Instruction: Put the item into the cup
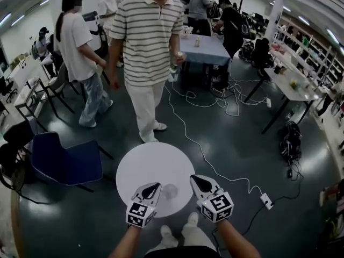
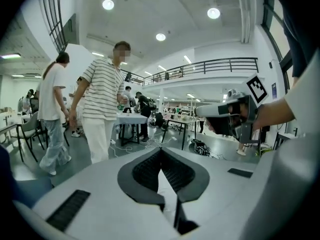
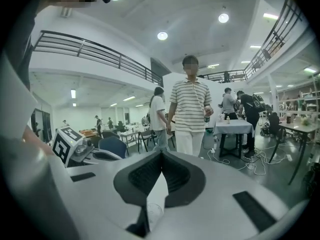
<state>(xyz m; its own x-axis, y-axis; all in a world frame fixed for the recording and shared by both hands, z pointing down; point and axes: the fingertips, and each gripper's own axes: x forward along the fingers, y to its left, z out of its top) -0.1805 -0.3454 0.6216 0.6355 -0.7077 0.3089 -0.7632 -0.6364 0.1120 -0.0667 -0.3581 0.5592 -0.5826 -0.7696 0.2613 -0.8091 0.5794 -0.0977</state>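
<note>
A small clear cup stands on the round white table near its front edge, between my two grippers. My left gripper is just left of the cup with its jaws shut, tips meeting and nothing between them. My right gripper is just right of the cup, its jaws also shut and empty. In the right gripper view the cup shows low down, below the jaws. No item other than the cup shows on the table.
A person in a striped shirt stands just beyond the table. A blue chair is to the left. A white cable runs over the floor to a power strip on the right. More people and tables fill the back.
</note>
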